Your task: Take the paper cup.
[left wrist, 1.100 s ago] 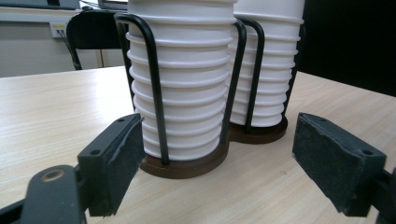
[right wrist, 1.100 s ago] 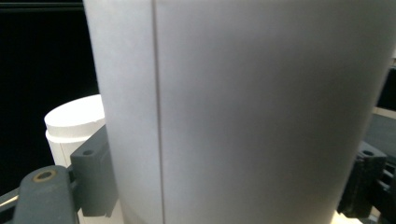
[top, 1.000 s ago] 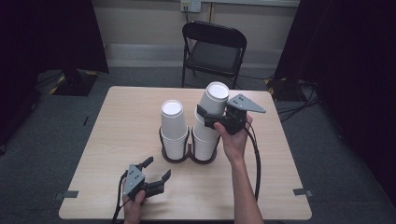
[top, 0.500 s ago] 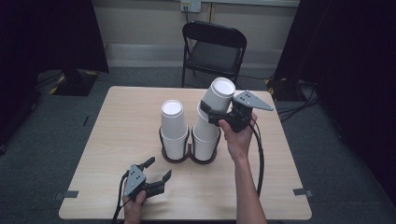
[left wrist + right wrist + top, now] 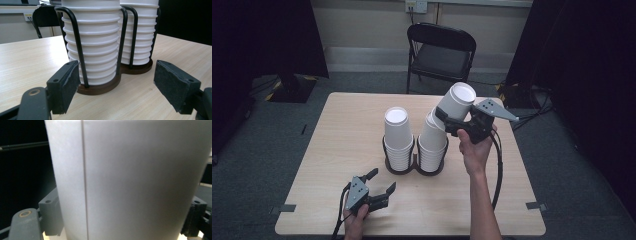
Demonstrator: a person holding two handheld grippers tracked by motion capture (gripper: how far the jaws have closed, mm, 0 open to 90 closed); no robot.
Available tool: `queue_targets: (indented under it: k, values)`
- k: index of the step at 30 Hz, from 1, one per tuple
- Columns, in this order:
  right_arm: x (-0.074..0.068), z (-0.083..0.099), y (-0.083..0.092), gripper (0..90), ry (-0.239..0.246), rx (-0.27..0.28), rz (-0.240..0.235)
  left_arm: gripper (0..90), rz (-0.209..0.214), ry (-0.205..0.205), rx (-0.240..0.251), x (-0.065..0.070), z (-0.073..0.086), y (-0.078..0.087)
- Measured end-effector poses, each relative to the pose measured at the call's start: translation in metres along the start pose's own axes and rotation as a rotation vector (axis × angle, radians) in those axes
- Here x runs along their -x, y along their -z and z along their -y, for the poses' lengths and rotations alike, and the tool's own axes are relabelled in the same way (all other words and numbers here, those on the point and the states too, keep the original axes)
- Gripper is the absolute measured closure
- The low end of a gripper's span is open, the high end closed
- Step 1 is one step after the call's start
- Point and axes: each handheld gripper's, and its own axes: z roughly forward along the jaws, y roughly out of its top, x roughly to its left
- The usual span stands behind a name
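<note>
Two stacks of white paper cups stand upside down in a black wire holder (image 5: pixel 414 165) on a dark base at the table's middle: a left stack (image 5: pixel 398 135) and a right stack (image 5: pixel 432 142). My right gripper (image 5: pixel 449 122) is shut on one white cup (image 5: pixel 455 102), held tilted just above the right stack. In the right gripper view that cup (image 5: pixel 130 177) sits between the pads (image 5: pixel 50 217). My left gripper (image 5: pixel 382 181) rests open near the table's front edge, apart from the holder. In the left gripper view both stacks (image 5: pixel 92 37) stand just beyond its spread jaws, with the holder's base (image 5: pixel 100 87) between them.
The table (image 5: pixel 337 125) is light wood. A black folding chair (image 5: pixel 439 50) stands behind its far edge. Black curtains hang at both sides, and cables lie on the floor at the right (image 5: pixel 532 117).
My right gripper has tipped the top cup to the right and pulled it up off the right stack. The left gripper has stayed in place.
</note>
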Motion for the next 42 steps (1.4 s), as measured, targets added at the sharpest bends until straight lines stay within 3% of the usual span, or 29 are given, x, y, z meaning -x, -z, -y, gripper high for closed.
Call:
queue_targets:
  k: [3,11,15,21,30,35,39,42]
  values:
    - [0.004,0.001,0.007,14.9,-0.027,0.007,-0.010,20.8,-0.006,0.010,0.001,-0.001,0.000,0.000]
    - [0.015,0.006,0.030,14.9,-0.073,0.007,0.030,20.9,0.001,0.026,-0.009,-0.003,0.000,-0.001]
    - [0.018,0.009,0.043,14.9,-0.096,0.002,0.046,19.7,0.053,0.034,-0.002,-0.004,0.000,-0.001]
    - [0.022,0.021,0.058,15.0,-0.137,-0.017,0.069,21.4,0.087,0.044,-0.016,-0.004,-0.002,-0.002]
    - [0.014,0.048,0.070,15.1,-0.217,-0.051,0.040,26.6,0.136,0.076,0.013,0.006,-0.012,-0.005]
    - [0.007,0.066,0.072,15.1,-0.283,-0.070,-0.006,30.2,0.161,0.081,0.028,0.007,-0.013,-0.005]
    - [-0.001,0.079,0.069,15.0,-0.290,-0.116,-0.006,31.9,0.169,0.078,0.041,0.009,-0.014,-0.007]
    - [-0.006,0.088,0.069,15.0,-0.292,-0.122,-0.006,31.8,0.166,0.071,0.039,0.010,-0.015,-0.008]
